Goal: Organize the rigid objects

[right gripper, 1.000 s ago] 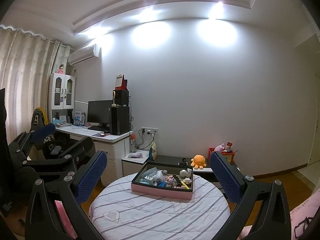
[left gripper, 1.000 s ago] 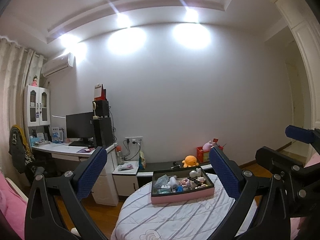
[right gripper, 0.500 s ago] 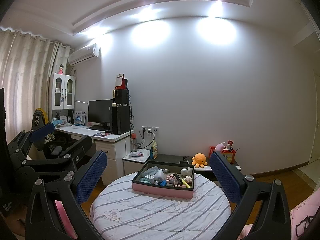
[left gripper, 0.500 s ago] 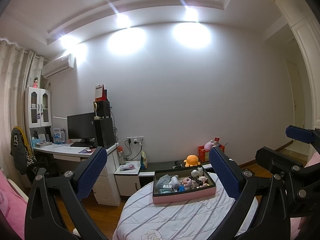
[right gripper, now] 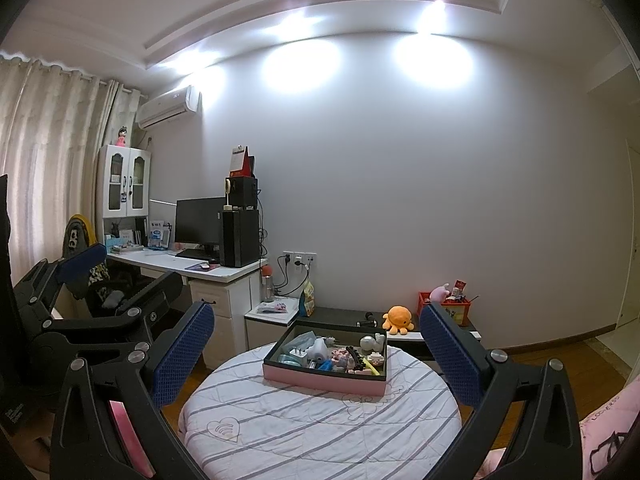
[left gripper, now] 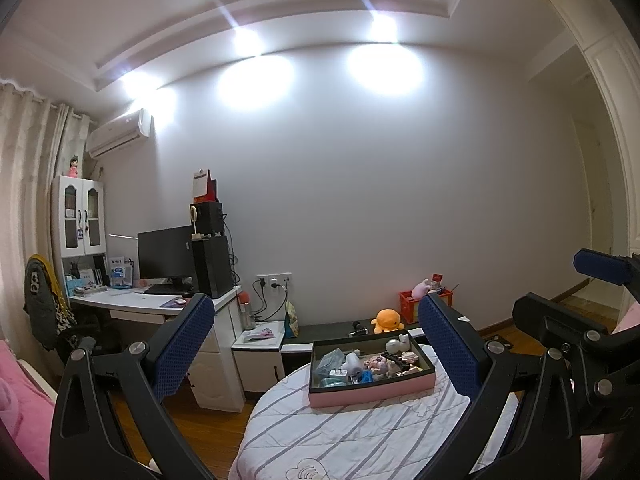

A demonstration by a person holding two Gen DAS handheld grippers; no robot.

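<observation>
Though no writing reads clearly, pink tray [right gripper: 320,380] of small objects on round striped table [right gripper: 280,432], well ahead, framed between both wide-spread, empty tongs: left [left gripper: 316,352], right [right gripper: 318,356].

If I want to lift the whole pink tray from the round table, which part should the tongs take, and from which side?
Probably the two short end walls of the pink tray, one pair of tongs at each end, coming down from above. The tray is long and full of small things, so one grip would likely tip it. Both the left tongs and right tongs are open and empty.
</observation>
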